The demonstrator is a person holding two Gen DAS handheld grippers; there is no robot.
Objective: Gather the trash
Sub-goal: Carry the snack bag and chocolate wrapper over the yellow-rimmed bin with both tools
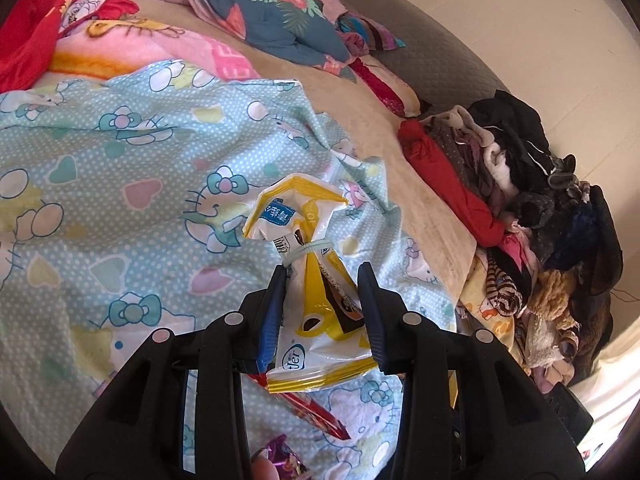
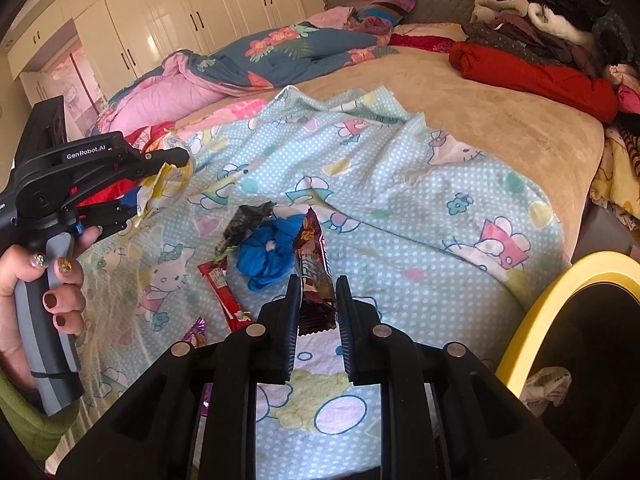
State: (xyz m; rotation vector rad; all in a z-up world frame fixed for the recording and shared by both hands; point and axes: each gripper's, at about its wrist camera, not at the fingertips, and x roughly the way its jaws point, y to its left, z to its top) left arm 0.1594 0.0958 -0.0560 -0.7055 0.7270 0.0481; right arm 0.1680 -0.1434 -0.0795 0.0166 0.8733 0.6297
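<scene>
**Two wrappers being held above the cartoon sheet**

A yellow-and-white snack bag — cinched near its neck with a pale green hair tie — is being gripped between the fingers of the left gripper, which are closed against its sides. The bag is being held above the light blue cartoon-print sheet spread over the bed. Below it, a red wrapper and a purple foil wrapper are lying on the sheet.

In the right wrist view, a dark brown snack wrapper is being pinched upright by the right gripper, its jaws narrowed onto the packet. Beyond it on the sheet, a crumpled blue bag, a black crinkled wrapper and the red wrapper are lying close together. The left gripper is being seen from the side here, the yellow bag partly showing in it, with the person's left hand wrapped round the grey handle. A yellow-rimmed bin is sitting at the lower right — a crumpled white scrap inside it. A clothes pile is lying along the far side of the bed.
</scene>
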